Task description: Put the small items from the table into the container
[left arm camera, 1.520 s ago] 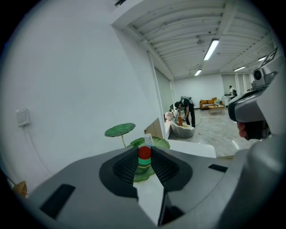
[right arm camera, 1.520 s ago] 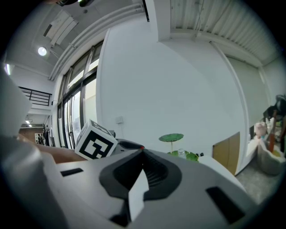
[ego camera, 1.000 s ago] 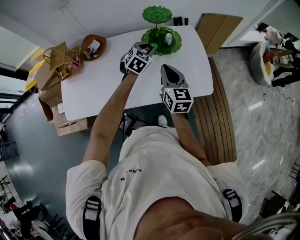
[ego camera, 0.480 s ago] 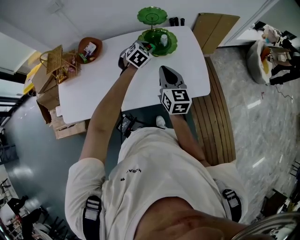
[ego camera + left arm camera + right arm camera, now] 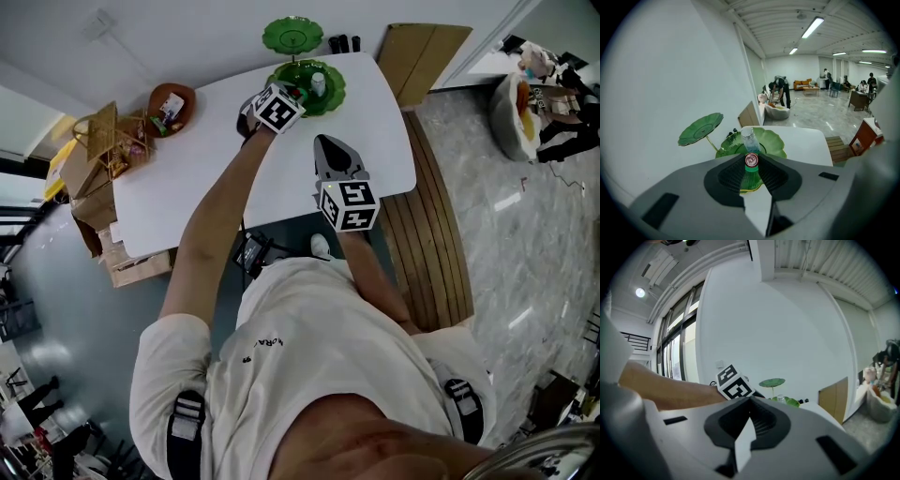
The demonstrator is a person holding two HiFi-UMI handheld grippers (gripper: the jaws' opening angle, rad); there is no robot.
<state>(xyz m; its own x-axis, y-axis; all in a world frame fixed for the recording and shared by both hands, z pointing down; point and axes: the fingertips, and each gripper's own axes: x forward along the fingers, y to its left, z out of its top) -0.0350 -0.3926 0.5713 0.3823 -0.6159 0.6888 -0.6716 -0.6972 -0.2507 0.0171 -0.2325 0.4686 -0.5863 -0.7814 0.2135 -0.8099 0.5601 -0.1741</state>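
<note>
My left gripper (image 5: 751, 169) is shut on a small green bottle with a red cap (image 5: 751, 160). It holds the bottle at the near rim of the lower green leaf-shaped dish (image 5: 777, 141), which is part of a two-tier stand. A small clear bottle (image 5: 749, 139) stands in that dish. In the head view the left gripper (image 5: 297, 95) reaches the dish (image 5: 334, 71) at the table's far edge. My right gripper (image 5: 330, 143) hovers over the white table (image 5: 202, 183), nearer the person, jaws together and empty. In the right gripper view its jaws (image 5: 751, 402) point toward the stand.
The stand's upper leaf plate (image 5: 292, 35) sits behind the dish. A brown bowl (image 5: 172, 101) with small items sits at the table's left corner, with a wicker basket (image 5: 106, 136) and cardboard boxes beyond. A wooden bench (image 5: 433, 234) runs along the table's right side.
My left gripper has edged closer to the green dish and lower, still holding the bottle. The right gripper has stayed put.
</note>
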